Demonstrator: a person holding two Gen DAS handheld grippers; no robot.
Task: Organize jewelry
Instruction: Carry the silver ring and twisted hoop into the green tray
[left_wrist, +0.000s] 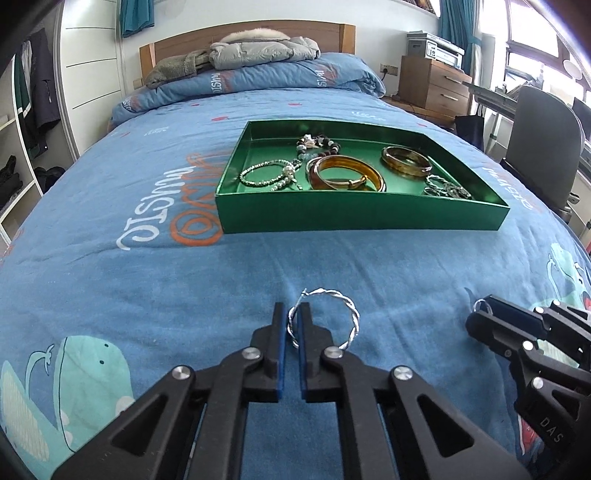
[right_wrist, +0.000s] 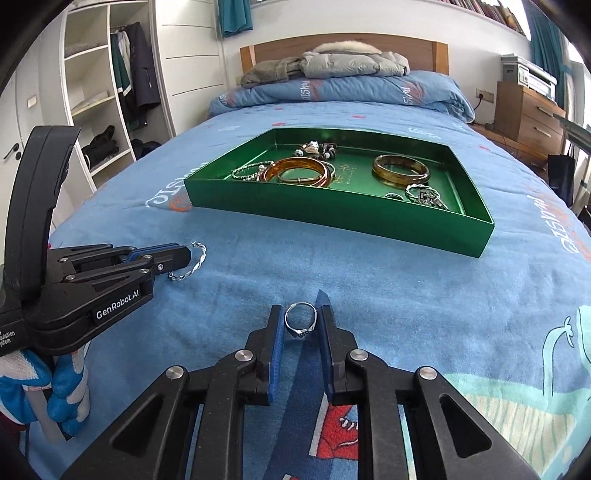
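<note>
A green tray (left_wrist: 354, 216) (right_wrist: 332, 214) sits on the blue bedspread and holds amber bangles (left_wrist: 347, 173) (right_wrist: 299, 173), bead bracelets (left_wrist: 266, 173) and small silver pieces (left_wrist: 447, 188). My left gripper (left_wrist: 294, 314) (right_wrist: 186, 254) is shut on a twisted silver hoop bracelet (left_wrist: 351, 314) (right_wrist: 195, 262), low over the bed in front of the tray. My right gripper (right_wrist: 300, 317) (left_wrist: 480, 308) is shut on a small silver ring (right_wrist: 301, 319) with a dark stone; the ring sits between the blue pads, just above the bedspread.
The bed (left_wrist: 147, 258) has a folded duvet and jackets (left_wrist: 258, 51) at its head. A wooden nightstand (left_wrist: 432, 85) and a grey chair (left_wrist: 546, 147) stand to the right, an open wardrobe (right_wrist: 96, 110) to the left.
</note>
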